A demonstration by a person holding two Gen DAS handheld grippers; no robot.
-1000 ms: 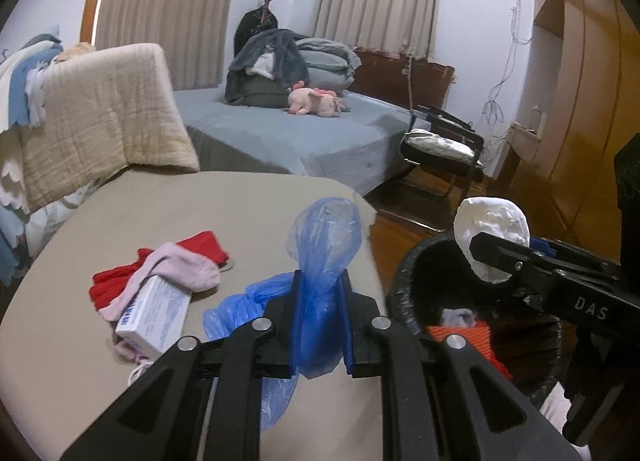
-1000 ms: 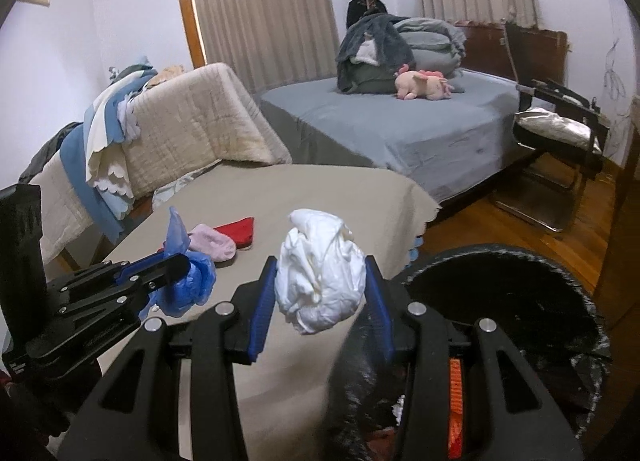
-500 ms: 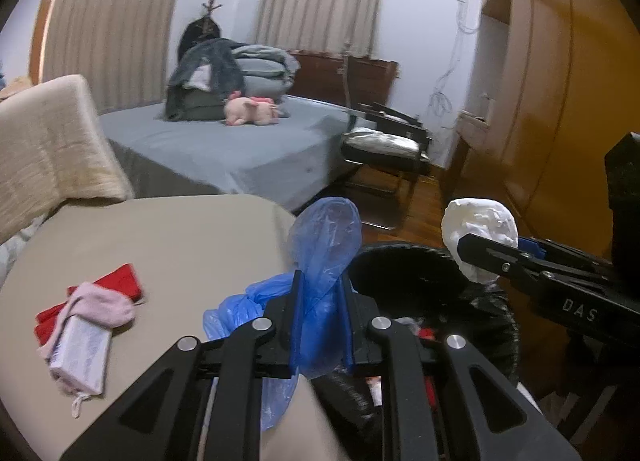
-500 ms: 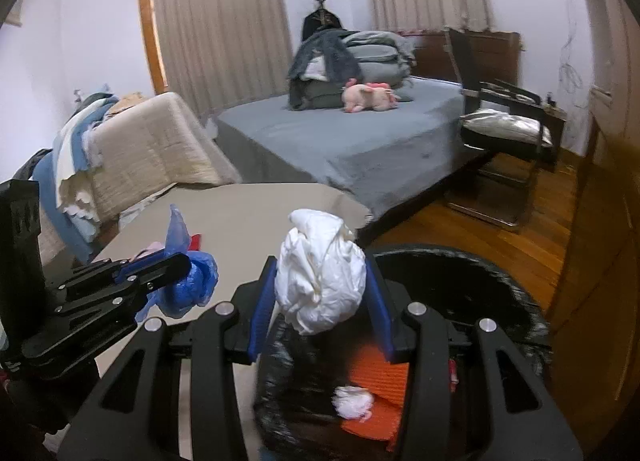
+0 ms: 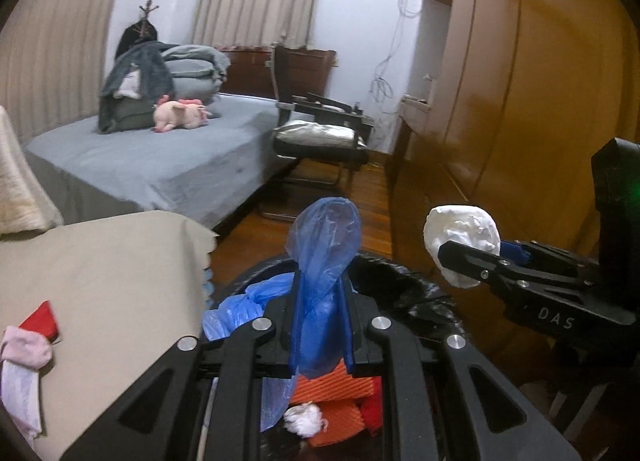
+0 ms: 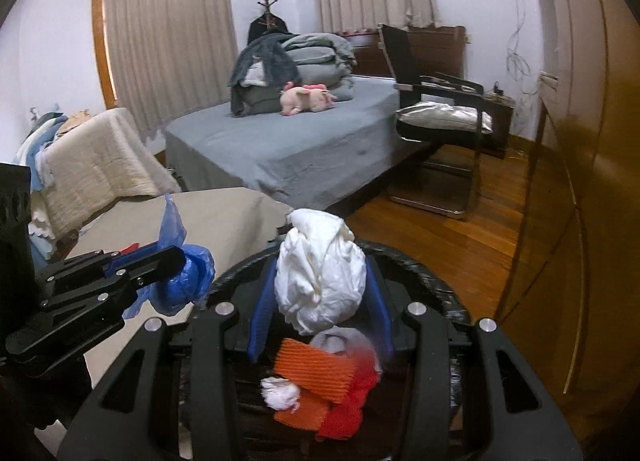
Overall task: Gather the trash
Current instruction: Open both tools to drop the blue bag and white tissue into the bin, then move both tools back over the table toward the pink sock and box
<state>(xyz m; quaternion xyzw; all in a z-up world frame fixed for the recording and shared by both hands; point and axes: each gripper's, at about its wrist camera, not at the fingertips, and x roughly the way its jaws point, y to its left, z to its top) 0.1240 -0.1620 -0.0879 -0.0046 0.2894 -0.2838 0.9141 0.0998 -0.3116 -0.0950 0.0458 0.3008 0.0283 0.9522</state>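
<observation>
Both grippers are over the black-lined trash bin (image 6: 436, 281), the left gripper (image 5: 320, 325) pinched nearly closed on a crumpled blue plastic bag (image 5: 324, 245) and the right gripper (image 6: 320, 301) clamped partway on a white paper wad (image 6: 320, 281), while what looks like orange ridged scraps (image 6: 316, 373) sit inside.

Blue bag (image 5: 320, 261), crumpled, and white wad (image 6: 320, 273): both held above black bin (image 6: 440, 281) containing orange, red, white scraps.

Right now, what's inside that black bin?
The bin holds orange ribbed pieces, something red and a small white wad. A grey-white item is blurred. Anything deeper is covered by these and the gripper.
</observation>
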